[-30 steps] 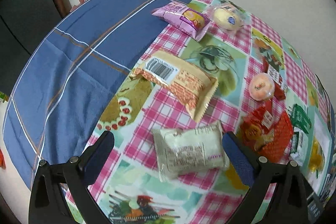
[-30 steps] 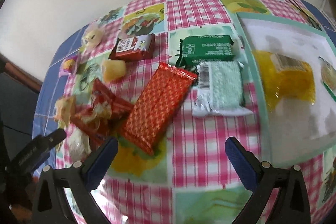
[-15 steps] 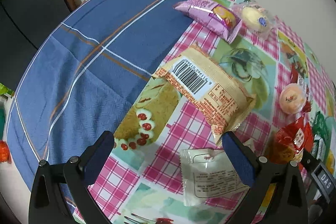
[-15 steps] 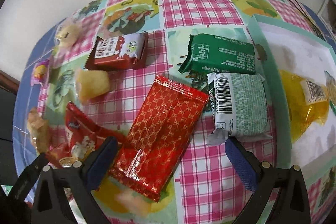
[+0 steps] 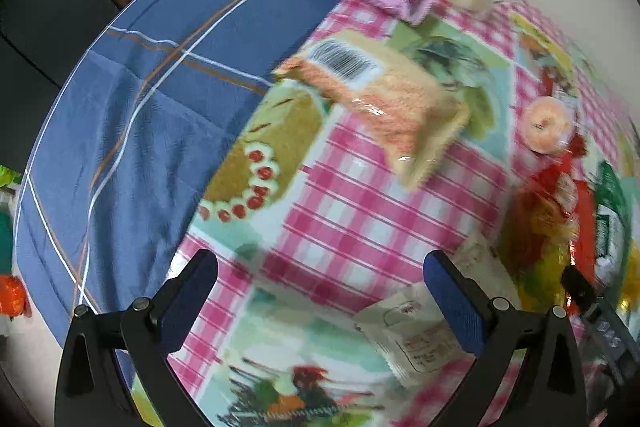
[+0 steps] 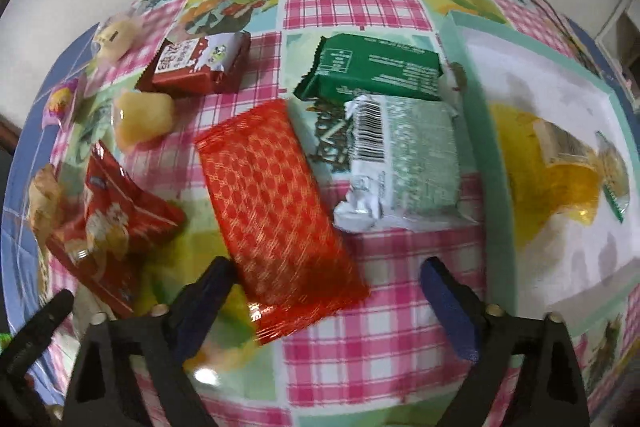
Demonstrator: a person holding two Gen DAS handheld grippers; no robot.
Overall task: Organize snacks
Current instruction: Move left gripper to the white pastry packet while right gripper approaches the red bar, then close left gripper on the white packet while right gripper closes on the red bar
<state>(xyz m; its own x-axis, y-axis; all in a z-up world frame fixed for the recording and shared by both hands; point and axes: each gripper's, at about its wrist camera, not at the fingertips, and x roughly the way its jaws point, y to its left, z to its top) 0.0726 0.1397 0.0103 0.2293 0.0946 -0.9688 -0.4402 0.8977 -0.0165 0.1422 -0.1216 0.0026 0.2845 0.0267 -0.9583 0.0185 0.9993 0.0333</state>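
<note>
Left wrist view, blurred: the left gripper (image 5: 320,281) stands with jaws apart and empty above the checked tablecloth (image 5: 360,227); a white packet (image 5: 416,331) lies partly behind its right finger, an orange-beige packet (image 5: 380,99) further off. Right wrist view: the right gripper (image 6: 324,287) has just been closing, jaws still apart, astride the near end of the red packet (image 6: 276,203), pads not yet pressing. The tray (image 6: 476,131) holding a yellow packet (image 6: 548,163) lies to the right. Risk: the slick foil may slide out of an end-only grip, or the left finger may snag the neighbouring red bag (image 6: 108,227).
</note>
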